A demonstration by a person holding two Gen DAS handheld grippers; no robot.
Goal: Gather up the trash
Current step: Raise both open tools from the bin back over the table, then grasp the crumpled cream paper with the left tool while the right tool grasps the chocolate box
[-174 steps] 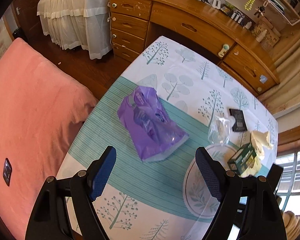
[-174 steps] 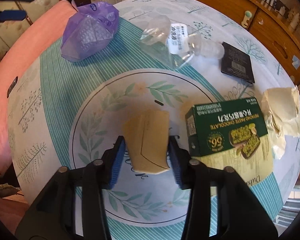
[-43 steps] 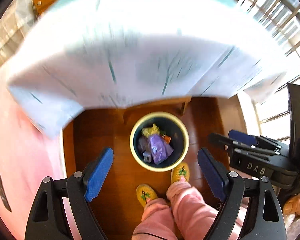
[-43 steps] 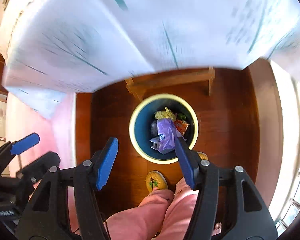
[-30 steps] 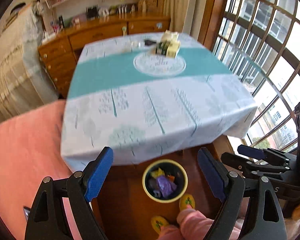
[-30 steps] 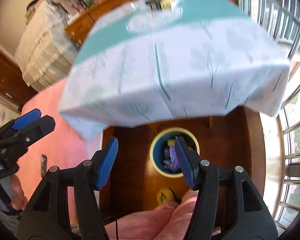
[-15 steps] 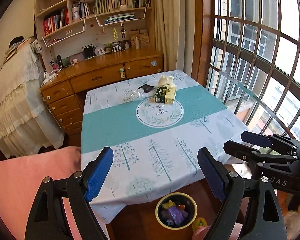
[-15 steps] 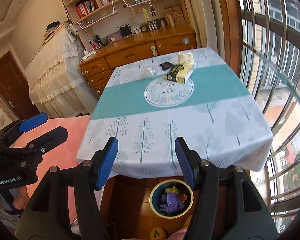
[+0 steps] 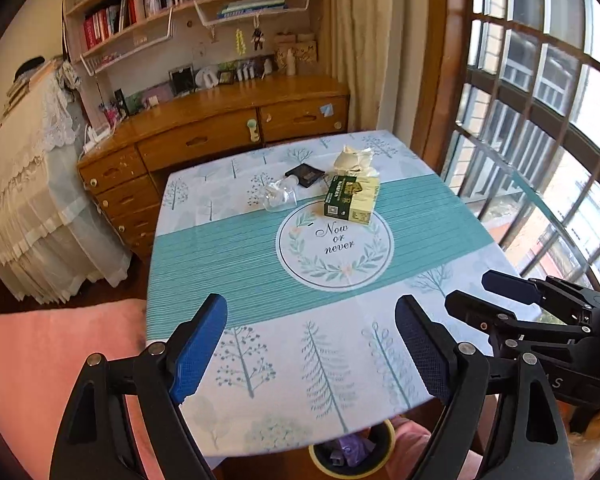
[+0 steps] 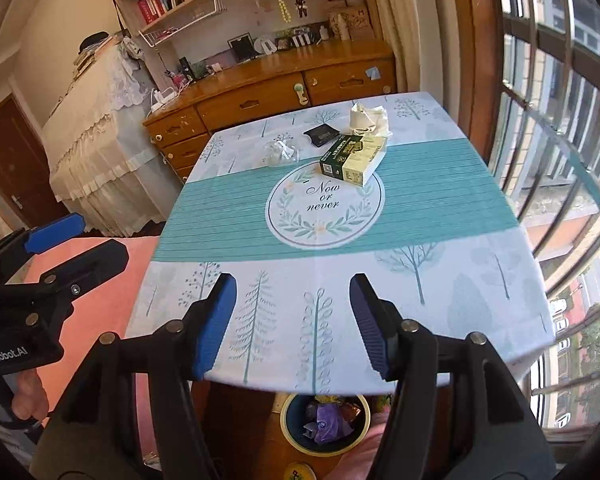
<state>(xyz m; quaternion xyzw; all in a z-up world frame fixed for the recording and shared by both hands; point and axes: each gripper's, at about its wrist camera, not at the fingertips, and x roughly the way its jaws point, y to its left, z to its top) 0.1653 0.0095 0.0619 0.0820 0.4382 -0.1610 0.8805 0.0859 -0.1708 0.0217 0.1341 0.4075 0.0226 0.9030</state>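
Right view alone shows trash bin [image 10: 325, 424] contents clearly. Left claw [image 9: 312, 344] and right claw [image 10: 293, 320] apart, empty. Versus half-second-earlier frame: desk [image 9: 260, 256] nearer.

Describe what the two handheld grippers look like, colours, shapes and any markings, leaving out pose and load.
Both are the same build. The left gripper and the right gripper each have two angular matt black plastic arms joined by silver rivets, ending in long fingers faced with textured blue pads. The left gripper's body carries white lettering reading GenRobot.AI in the right wrist view. No cables show.
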